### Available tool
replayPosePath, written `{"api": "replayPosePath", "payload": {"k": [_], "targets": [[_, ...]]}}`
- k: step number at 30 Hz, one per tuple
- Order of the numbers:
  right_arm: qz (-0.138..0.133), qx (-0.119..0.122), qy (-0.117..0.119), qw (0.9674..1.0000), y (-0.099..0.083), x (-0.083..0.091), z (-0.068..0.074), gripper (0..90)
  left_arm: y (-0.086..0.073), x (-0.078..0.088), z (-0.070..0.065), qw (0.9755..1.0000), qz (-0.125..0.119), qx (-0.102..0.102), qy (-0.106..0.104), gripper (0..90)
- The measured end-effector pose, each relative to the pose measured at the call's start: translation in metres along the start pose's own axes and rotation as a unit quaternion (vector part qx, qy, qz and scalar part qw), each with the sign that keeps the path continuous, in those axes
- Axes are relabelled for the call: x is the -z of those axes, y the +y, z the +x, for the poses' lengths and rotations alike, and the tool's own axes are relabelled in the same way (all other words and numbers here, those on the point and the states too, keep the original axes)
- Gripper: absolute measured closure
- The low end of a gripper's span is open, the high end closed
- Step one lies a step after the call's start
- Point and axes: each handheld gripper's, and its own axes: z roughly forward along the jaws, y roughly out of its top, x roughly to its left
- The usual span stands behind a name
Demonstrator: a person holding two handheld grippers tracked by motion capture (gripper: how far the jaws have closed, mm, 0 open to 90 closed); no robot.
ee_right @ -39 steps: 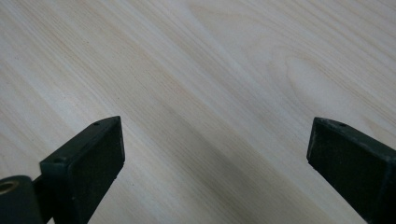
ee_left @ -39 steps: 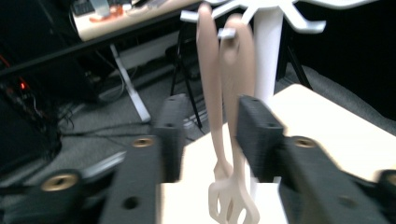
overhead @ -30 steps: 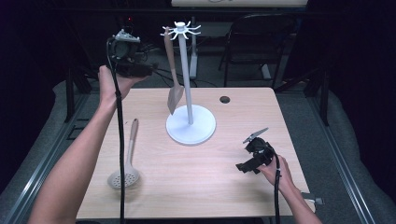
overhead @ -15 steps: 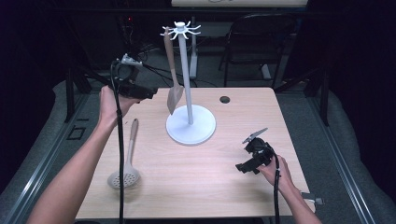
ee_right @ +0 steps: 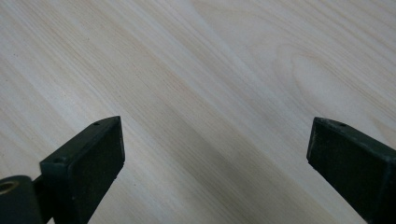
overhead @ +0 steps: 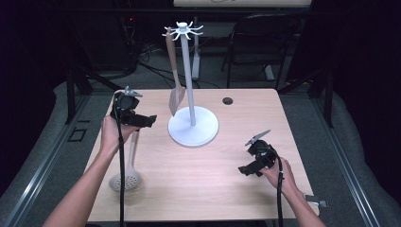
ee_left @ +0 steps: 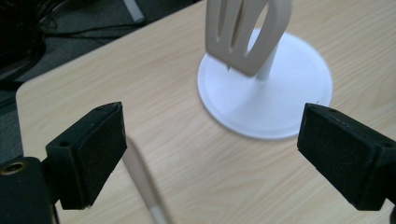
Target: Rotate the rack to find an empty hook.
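Note:
A white utensil stand (overhead: 193,126) rises from mid-table, and a pale slotted spatula (overhead: 176,97) hangs from its top hooks. On the table to the left lies a skimmer spoon (overhead: 126,179), handle pointing away from me. My left gripper (overhead: 144,121) hovers low over that handle. Its jaws have just been opening and stand wide apart with nothing between the pads. In the left gripper view (ee_left: 210,156) the blurred handle (ee_left: 145,189) lies below the jaws, with the spatula blade (ee_left: 245,35) and stand base (ee_left: 285,100) beyond. My right gripper (overhead: 247,169) rests open at the front right, with bare wood ahead of it in the right gripper view (ee_right: 215,161).
A small dark round hole (overhead: 228,100) sits in the tabletop (overhead: 203,189) behind the stand. A black chair (overhead: 257,42) and cables stand past the far edge. Dark floor borders both sides of the table.
My left hand has dropped from beside the stand's upper part to just over the skimmer handle, its jaws wider apart. The right hand has stayed where it was.

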Motion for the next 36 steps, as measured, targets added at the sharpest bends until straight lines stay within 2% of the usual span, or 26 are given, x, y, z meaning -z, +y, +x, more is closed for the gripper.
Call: {"api": "replayPosePath", "payload": {"k": [1, 3, 4, 7, 10, 14, 15, 18, 20, 21, 22, 23, 24, 25, 27, 29, 30, 31, 32, 34, 36], "targets": [[0.000, -0.001, 0.000, 1.0000, 0.000, 0.000, 0.000, 3.7, -0.010, -0.003, -0.001, 0.9999, 0.010, 0.001, 0.001, 7.4], [0.006, 0.000, -0.002, 1.0000, 0.000, 0.000, -0.001, 3.7, -0.016, -0.005, -0.001, 0.9999, 0.013, 0.002, 0.003, 7.3], [0.006, -0.001, -0.002, 1.0000, 0.000, 0.000, -0.001, 3.7, -0.027, -0.008, -0.002, 0.9997, 0.022, -0.001, 0.007, 7.1], [0.005, -0.005, -0.002, 1.0000, 0.000, -0.001, -0.001, 3.8, -0.043, -0.011, -0.003, 0.9994, 0.032, 0.005, 0.009, 6.6], [0.004, -0.004, -0.004, 1.0000, 0.000, -0.001, 0.000, 3.8, -0.060, -0.015, -0.002, 0.9993, 0.033, 0.014, 0.012, 6.1], [0.010, -0.001, -0.004, 0.9999, 0.000, -0.001, 0.000, 3.8, -0.080, -0.019, 0.002, 0.9985, 0.036, 0.036, 0.021, 5.7], [0.009, 0.000, -0.004, 1.0000, 0.000, 0.000, 0.000, 3.8, -0.080, -0.019, 0.002, 0.9985, 0.036, 0.036, 0.021, 5.6], [0.006, 0.000, -0.004, 1.0000, 0.000, 0.000, 0.000, 3.9, -0.099, -0.023, 0.007, 0.9975, 0.033, 0.060, 0.019, 5.5], [0.010, 0.001, -0.007, 0.9999, 0.000, -0.001, 0.000, 3.9, -0.107, -0.027, 0.013, 0.9967, 0.040, 0.066, 0.026, 4.8], [0.004, -0.004, 0.000, 1.0000, 0.000, -0.002, 0.000, 3.9, -0.109, -0.028, 0.017, 0.9959, 0.038, 0.077, 0.029, 5.0], [0.011, 0.008, -0.006, 0.9999, 0.002, -0.003, 0.000, 3.9, -0.114, -0.030, 0.026, 0.9933, 0.035, 0.109, 0.013, 6.1], [0.008, 0.004, -0.001, 1.0000, 0.002, -0.003, 0.001, 3.9, -0.116, -0.032, 0.028, 0.9921, 0.034, 0.121, 0.009, 6.6], [0.015, 0.006, -0.003, 0.9999, 0.003, -0.003, 0.002, 3.9, -0.116, -0.032, 0.028, 0.9921, 0.034, 0.121, 0.009, 8.0], [0.013, 0.008, -0.008, 0.9998, 0.003, -0.003, 0.002, 3.9, -0.121, -0.037, 0.030, 0.9915, 0.047, 0.120, 0.019, 9.9], [0.015, 0.009, -0.002, 0.9998, 0.003, -0.004, 0.002, 3.9, -0.126, -0.044, 0.031, 0.9902, 0.058, 0.126, 0.015, 14.1], [0.016, 0.009, -0.001, 0.9998, 0.003, -0.004, 0.002, 3.9, -0.128, -0.048, 0.031, 0.9901, 0.063, 0.125, 0.010, 17.3], [0.009, 0.002, -0.001, 1.0000, 0.002, -0.005, 0.003, 4.0, -0.130, -0.054, 0.031, 0.9897, 0.076, 0.121, 0.006, 21.4], [0.012, 0.004, -0.007, 0.9999, 0.002, -0.005, 0.002, 4.1, -0.132, -0.061, 0.032, 0.9883, 0.091, 0.122, 0.009, 28.0], [0.020, 0.010, -0.006, 0.9997, 0.003, -0.004, 0.001, 4.2, -0.134, -0.064, 0.033, 0.9874, 0.094, 0.127, 0.007, 30.5], [0.009, 0.004, -0.003, 0.9999, 0.002, -0.006, 0.002, 4.3, -0.135, -0.068, 0.034, 0.9862, 0.102, 0.131, 0.009, 35.4], [0.018, 0.013, -0.007, 0.9997, 0.003, -0.004, 0.002, 4.3, -0.137, -0.071, 0.036, 0.9850, 0.108, 0.135, 0.009, 40.0]]}}
